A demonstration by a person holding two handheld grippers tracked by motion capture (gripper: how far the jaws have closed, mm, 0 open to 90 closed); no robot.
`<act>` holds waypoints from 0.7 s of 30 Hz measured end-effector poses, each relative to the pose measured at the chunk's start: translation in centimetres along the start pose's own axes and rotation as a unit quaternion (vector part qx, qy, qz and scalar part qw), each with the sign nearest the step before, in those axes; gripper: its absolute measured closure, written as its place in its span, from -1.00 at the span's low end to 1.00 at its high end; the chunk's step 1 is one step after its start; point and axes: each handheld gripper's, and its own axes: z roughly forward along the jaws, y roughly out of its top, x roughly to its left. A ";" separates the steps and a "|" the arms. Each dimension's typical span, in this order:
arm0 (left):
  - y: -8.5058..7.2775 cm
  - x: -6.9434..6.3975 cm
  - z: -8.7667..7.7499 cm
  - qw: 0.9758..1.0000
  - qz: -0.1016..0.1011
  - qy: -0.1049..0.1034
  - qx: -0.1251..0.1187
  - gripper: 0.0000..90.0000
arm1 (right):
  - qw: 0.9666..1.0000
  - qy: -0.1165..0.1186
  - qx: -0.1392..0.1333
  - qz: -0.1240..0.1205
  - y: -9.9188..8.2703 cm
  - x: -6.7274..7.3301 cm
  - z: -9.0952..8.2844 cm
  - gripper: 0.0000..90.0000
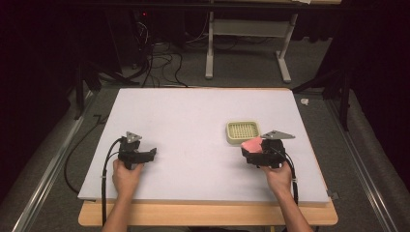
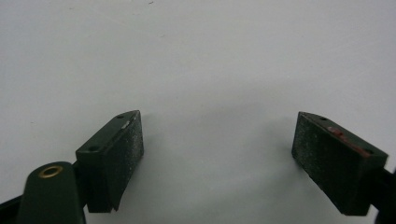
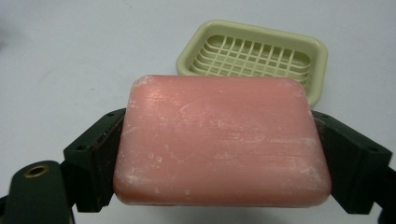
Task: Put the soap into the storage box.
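A pink bar of soap lies flat between the jaws of my right gripper, which is shut on its two short sides. In the high view the soap and right gripper sit just in front of a pale green soap dish with a grid bottom. The dish is empty and lies just beyond the bar. My left gripper rests at the table's left front. Its jaws stand wide apart over bare white board, left gripper holding nothing.
A white board covers the wooden table. Beyond the far edge are a metal desk frame and loose cables on the floor. Rails run along both sides.
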 end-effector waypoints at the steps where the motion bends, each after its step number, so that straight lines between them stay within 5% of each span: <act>1: 0.0 0.0 0.0 1.000 0.000 0.000 0.000 -0.62 | 1.000 0.003 0.000 0.005 0.1 -0.2 0.0 -0.70; 21: 0.0 0.0 0.0 1.000 0.000 0.000 0.000 -0.62 | 0.999 0.004 0.016 0.027 2.9 -2.2 1.6 -0.70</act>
